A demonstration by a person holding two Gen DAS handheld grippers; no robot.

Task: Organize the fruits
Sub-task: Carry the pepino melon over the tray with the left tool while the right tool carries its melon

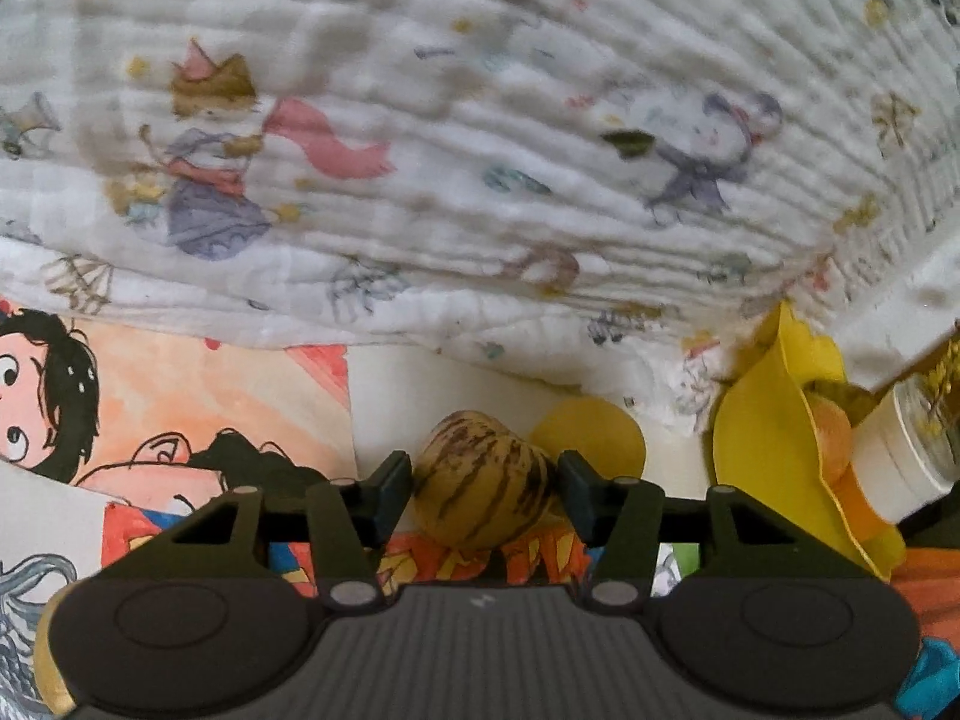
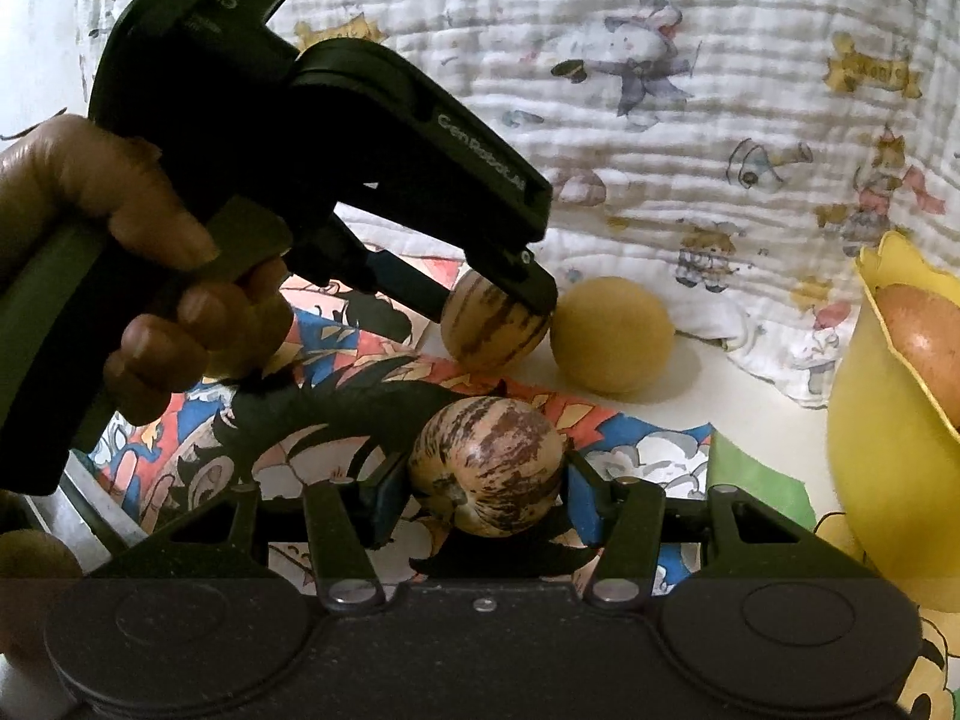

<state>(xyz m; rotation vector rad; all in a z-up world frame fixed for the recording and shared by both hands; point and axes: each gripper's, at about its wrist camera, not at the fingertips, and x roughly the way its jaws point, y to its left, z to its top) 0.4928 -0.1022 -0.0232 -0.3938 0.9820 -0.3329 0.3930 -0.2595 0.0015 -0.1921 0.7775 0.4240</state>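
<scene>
Both cams sit on the grippers, looking forward along the fingers, pitched down at the table, very close. Left wrist cam: own left gripper (image 1: 485, 489) fills the bottom, striped fruit (image 1: 485, 483) between the fingers, printed cloth (image 1: 480, 150) behind. Right wrist cam: own right gripper (image 2: 486, 495) at bottom, facing the same cloth. Shared between views: the striped fruit in the left gripper, yellow ball (image 1: 591, 435), yellow bowl (image 1: 774, 450), cartoon mat (image 1: 180, 396).
</scene>
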